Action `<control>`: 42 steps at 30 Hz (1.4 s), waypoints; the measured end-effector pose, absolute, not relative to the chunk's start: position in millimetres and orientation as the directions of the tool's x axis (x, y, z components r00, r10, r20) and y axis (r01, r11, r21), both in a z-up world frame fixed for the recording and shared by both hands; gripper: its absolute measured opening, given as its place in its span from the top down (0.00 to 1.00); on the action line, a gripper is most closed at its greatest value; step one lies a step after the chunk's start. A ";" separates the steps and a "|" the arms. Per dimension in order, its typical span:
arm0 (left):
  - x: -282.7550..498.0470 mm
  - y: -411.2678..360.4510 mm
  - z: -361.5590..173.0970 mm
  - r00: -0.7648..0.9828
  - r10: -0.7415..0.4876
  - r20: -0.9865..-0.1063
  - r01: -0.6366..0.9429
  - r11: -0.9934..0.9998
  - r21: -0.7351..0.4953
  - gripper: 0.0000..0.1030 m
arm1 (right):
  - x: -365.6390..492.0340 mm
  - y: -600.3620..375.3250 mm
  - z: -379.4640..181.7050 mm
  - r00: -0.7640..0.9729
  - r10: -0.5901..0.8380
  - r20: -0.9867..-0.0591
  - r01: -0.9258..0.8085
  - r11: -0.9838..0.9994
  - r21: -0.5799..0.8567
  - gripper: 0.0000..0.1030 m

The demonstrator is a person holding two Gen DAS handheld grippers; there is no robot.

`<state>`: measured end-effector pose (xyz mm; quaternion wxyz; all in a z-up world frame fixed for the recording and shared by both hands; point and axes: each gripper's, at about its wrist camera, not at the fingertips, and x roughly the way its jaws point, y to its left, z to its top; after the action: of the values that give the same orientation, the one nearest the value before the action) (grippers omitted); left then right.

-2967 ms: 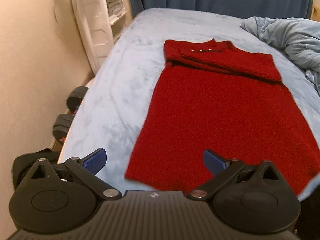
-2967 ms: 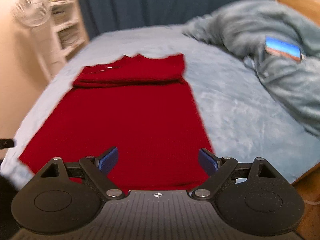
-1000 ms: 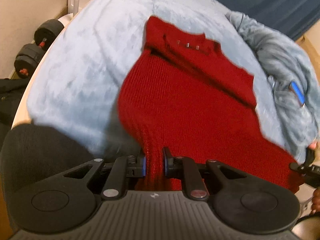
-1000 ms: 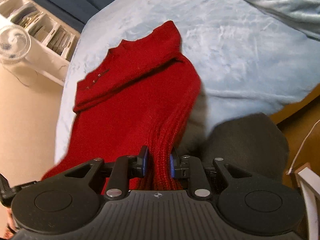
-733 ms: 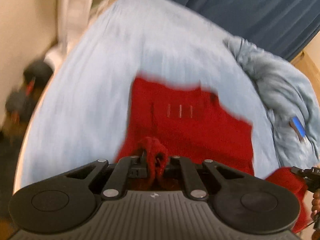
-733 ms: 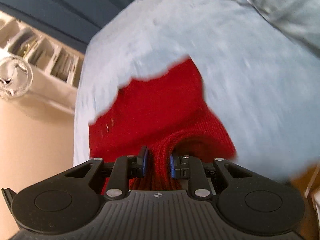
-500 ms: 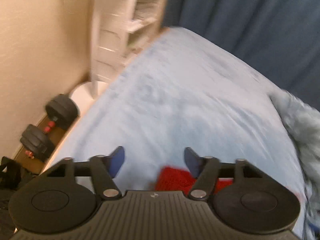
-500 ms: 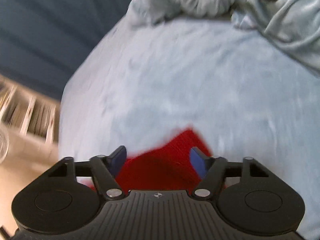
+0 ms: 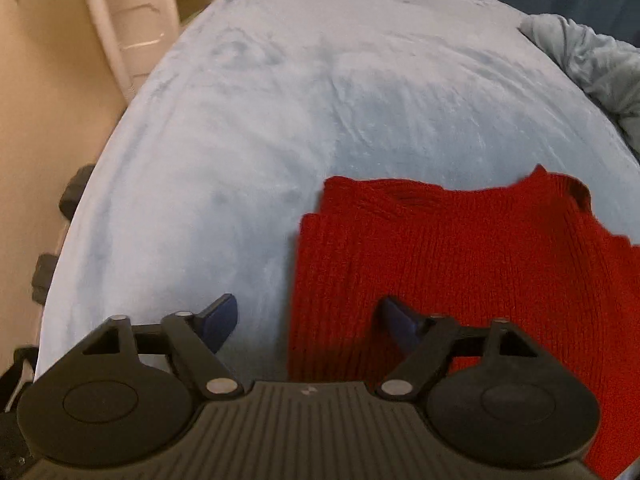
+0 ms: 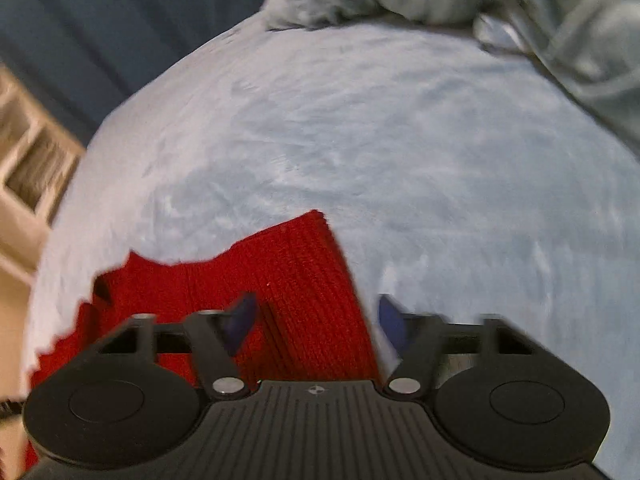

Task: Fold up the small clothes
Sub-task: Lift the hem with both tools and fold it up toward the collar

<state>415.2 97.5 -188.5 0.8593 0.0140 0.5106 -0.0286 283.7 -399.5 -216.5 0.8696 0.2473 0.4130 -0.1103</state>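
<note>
A red knit sweater [image 9: 460, 264] lies folded on a pale blue bed [image 9: 320, 100], its doubled layers flat and its ribbing running toward the near edge. In the left wrist view it fills the 4 o'clock area, its uneven far edge at 3 o'clock. In the right wrist view it lies at 7 o'clock, one corner pointing toward 12.
</note>
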 end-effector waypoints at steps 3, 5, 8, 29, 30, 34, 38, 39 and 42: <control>409.8 102.5 -179.9 0.501 -0.110 -0.859 0.064 0.994 -0.090 0.86 | 275.7 -396.9 -206.3 0.671 -0.014 -0.741 0.359 0.881 0.308 0.89; 401.7 100.8 -169.5 0.530 -0.109 -0.841 0.081 0.994 -0.077 0.87 | 265.3 -397.3 -194.2 0.702 -0.023 -0.712 0.340 0.889 0.306 0.90; 385.8 105.1 -142.9 0.575 -0.129 -0.808 0.079 0.992 -0.102 0.88 | 249.3 -393.0 -166.8 0.758 -0.022 -0.651 0.306 0.894 0.327 0.91; 455.3 97.6 -199.5 0.571 0.019 -0.821 0.016 0.999 0.034 0.86 | 305.6 -411.6 -240.9 0.669 -0.153 -0.727 0.458 0.855 0.242 0.92; 451.9 99.5 -198.6 0.578 0.014 -0.816 0.030 0.999 0.038 0.82 | 305.1 -413.3 -241.8 0.673 -0.148 -0.725 0.455 0.856 0.247 0.92; 442.8 109.3 -197.6 0.617 0.067 -0.784 0.025 0.994 0.105 0.41 | 298.7 -426.1 -245.7 0.668 -0.113 -0.735 0.498 0.803 0.328 0.70; 421.9 115.1 -180.5 0.654 0.136 -0.744 -0.017 0.986 0.165 0.16 | 275.0 -454.0 -239.9 0.639 -0.072 -0.766 0.660 0.564 0.497 0.43; 413.7 115.1 -175.2 0.657 0.136 -0.741 -0.011 0.985 0.171 0.14 | 262.4 -457.6 -232.1 0.639 -0.090 -0.764 0.687 0.513 0.515 0.44; 378.0 110.1 -158.9 0.672 0.131 -0.729 0.018 0.981 0.193 0.11 | 229.7 -443.1 -201.3 0.683 -0.131 -0.718 0.640 0.581 0.503 0.43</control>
<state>378.0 110.1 -158.9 0.9096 0.0925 0.4038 0.0312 229.7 -443.1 -201.3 0.8285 0.3941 0.3229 -0.2324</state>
